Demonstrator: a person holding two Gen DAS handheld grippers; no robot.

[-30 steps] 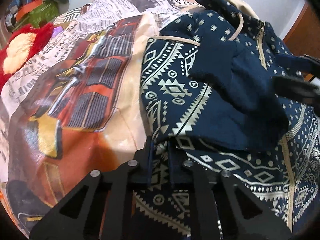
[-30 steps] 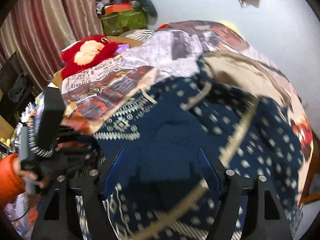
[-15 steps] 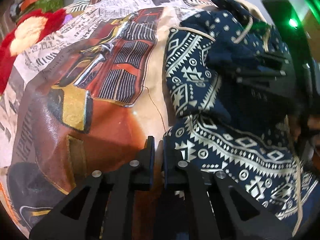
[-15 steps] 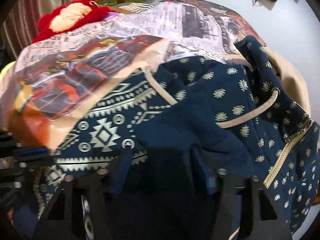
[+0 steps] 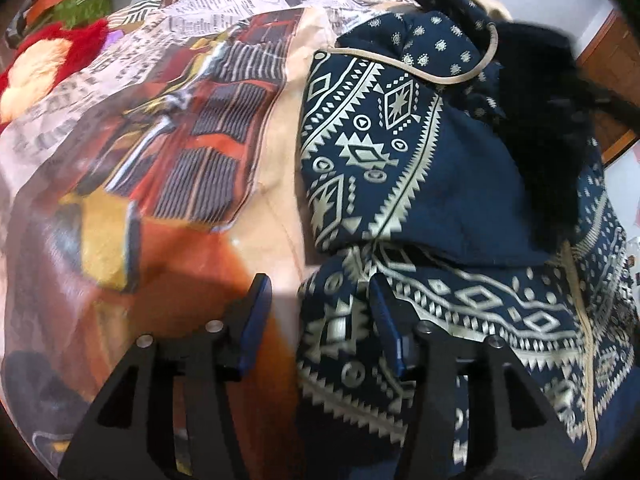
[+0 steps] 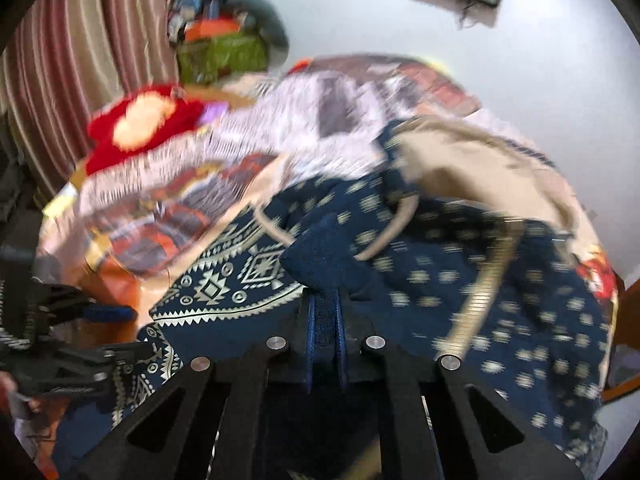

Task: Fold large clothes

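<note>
A navy hoodie [image 5: 400, 168] with cream tribal print, a cream drawstring and a tan-lined hood [image 6: 472, 160] lies bunched on the bed. My left gripper [image 5: 320, 316] is at its near hem, jaws opening. The hem's edge lies between the fingers [image 5: 256, 312], and the pads do not press it. My right gripper [image 6: 324, 320] is shut on a plain navy fold of the hoodie [image 6: 320, 256], which rises out of its tips. The left wrist view shows the right gripper only as a dark blur [image 5: 540, 120] over the hoodie. The left gripper [image 6: 88, 320] also shows at the right wrist view's left edge.
The bedspread [image 5: 180, 152] has a car and newsprint pattern. A red plush toy [image 6: 140, 128] lies at its far left corner. Beyond stand a green box with clutter [image 6: 224, 56] and striped curtains [image 6: 80, 40]. Wooden furniture [image 5: 608, 64] stands at the right.
The left jaws, shut on the hoodie's hem before, have opened and let it go. The right jaws closed on the navy fold and pulled back with it.
</note>
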